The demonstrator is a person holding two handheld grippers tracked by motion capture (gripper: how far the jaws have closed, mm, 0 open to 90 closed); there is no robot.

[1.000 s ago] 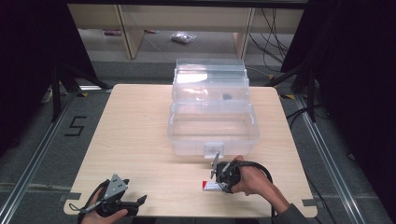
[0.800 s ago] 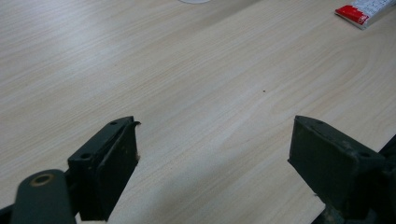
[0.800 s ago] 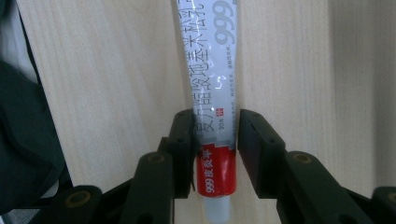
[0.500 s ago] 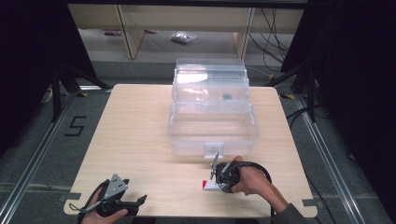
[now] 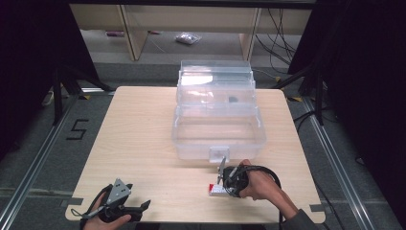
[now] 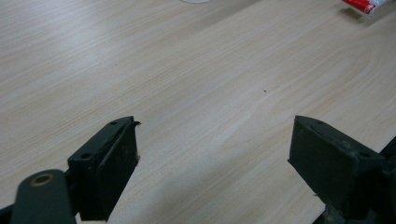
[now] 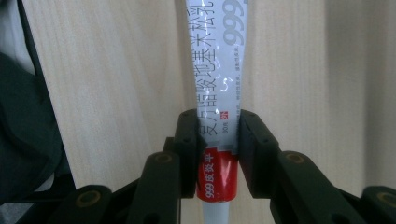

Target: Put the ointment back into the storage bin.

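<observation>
A white ointment tube (image 7: pixel 217 70) with a red band and grey print lies along the wooden table (image 5: pixel 143 143). My right gripper (image 7: pixel 218 135) is shut on the tube near its red end, one jaw on each side. In the high view this gripper (image 5: pixel 222 184) sits at the front right of the table, just ahead of the clear box, with the tube (image 5: pixel 215 190) under it. My left gripper (image 5: pixel 139 208) rests at the front left corner, open. Its jaws (image 6: pixel 215 154) stand wide apart over bare wood, and the tube's red end (image 6: pixel 362 4) shows far off.
A clear plastic box (image 5: pixel 218 132) with its lid raised stands at the table's middle and back. A small dark item (image 5: pixel 233 99) lies in its upper tray. Bare wood stretches left of the box. Shelving and cables lie beyond the table.
</observation>
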